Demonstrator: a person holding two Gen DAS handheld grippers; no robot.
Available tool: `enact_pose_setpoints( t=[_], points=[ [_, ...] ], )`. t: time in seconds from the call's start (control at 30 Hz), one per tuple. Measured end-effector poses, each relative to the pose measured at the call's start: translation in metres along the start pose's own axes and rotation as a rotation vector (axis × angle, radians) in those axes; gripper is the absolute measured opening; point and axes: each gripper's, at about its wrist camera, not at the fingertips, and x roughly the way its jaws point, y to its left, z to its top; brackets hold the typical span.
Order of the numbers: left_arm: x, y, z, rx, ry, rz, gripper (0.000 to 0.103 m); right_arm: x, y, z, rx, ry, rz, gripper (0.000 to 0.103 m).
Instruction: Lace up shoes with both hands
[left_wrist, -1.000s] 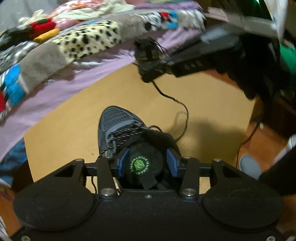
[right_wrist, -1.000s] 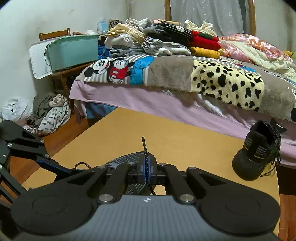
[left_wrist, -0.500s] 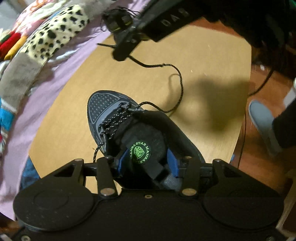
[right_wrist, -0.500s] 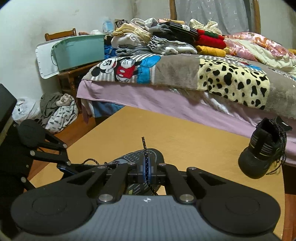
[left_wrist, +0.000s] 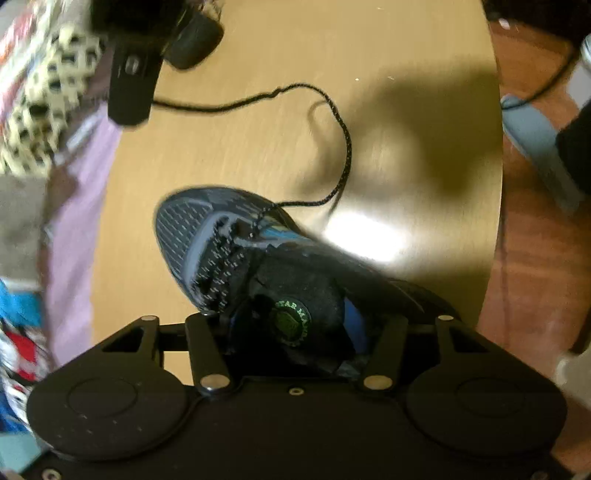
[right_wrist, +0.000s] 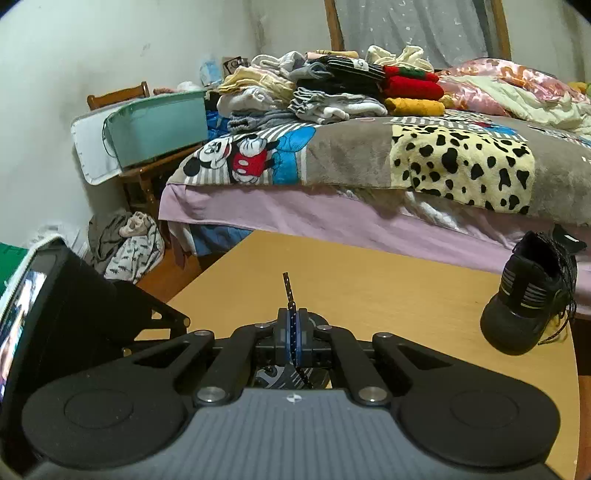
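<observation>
L gripper (left_wrist: 291, 328) points steeply down over the shoe (left_wrist: 236, 251) I'm lacing. Jaws are opening; the shoe's tongue (left_wrist: 295, 314), w/ its round green logo patch, sits between them. Left pad hidden, can't tell if either pad presses on the tongue. Frame is motion-blurred.

Shoe sits on the tan tabletop (left_wrist: 388, 110), toe pointing up-left in the L view, grey mesh toe, blue accents on the side. Speckled black lace (left_wrist: 347, 147) leaves the eyelets on the shoe's right side, loops out across the tabletop, then runs up-left to the R gripper, seen as a dark blur at the top-left of the L view.

R gripper (right_wrist: 291, 328): jaws together, clamped on the lace end (right_wrist: 288, 291). Tip sticks up above the pads, nearly upright w/ a slight lean left; rest of the lace drops below the pads toward the shoe, of which I see only a bit under the gripper.

Second shoe (right_wrist: 532, 299), black, stands at the far right edge of the tabletop, well apart from the first, next to the bed (right_wrist: 332, 218). Bed has a patchwork blanket + folded clothes (right_wrist: 332, 88) stacked on top.

L gripper body fills the left edge of the R view.
</observation>
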Motion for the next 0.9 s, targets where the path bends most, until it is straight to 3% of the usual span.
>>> enact_pose_setpoints(
  t=[0.17, 0.23, 0.3, 0.63, 0.7, 0.8, 0.9],
  points=[
    [-0.013, -0.034, -0.008, 0.118, -0.071, 0.162, 0.030, -0.004, -0.004, 0.000, 0.017, -0.003, 0.022, 0.005],
    [-0.018, -0.049, -0.012, 0.147, -0.105, 0.250, 0.008, -0.004, -0.006, 0.000, 0.031, 0.000, 0.035, 0.005],
    [-0.024, -0.063, -0.016, 0.202, -0.130, 0.337, 0.007, -0.002, -0.007, -0.002, 0.040, 0.019, 0.051, 0.005],
    [-0.039, -0.064, -0.018, 0.519, -0.096, 0.543, 0.005, 0.008, 0.001, -0.013, 0.056, 0.087, 0.096, 0.005],
    [-0.043, -0.063, -0.022, 0.509, -0.132, 0.557, 0.009, 0.009, 0.002, -0.015, 0.057, 0.096, 0.097, 0.005],
    [-0.042, -0.061, -0.027, 0.410, -0.162, 0.544, 0.013, 0.011, 0.001, -0.017, 0.057, 0.105, 0.098, 0.005],
    [-0.040, -0.054, -0.028, 0.282, -0.174, 0.526, 0.037, 0.012, 0.000, -0.018, 0.061, 0.111, 0.099, 0.005]
  ],
)
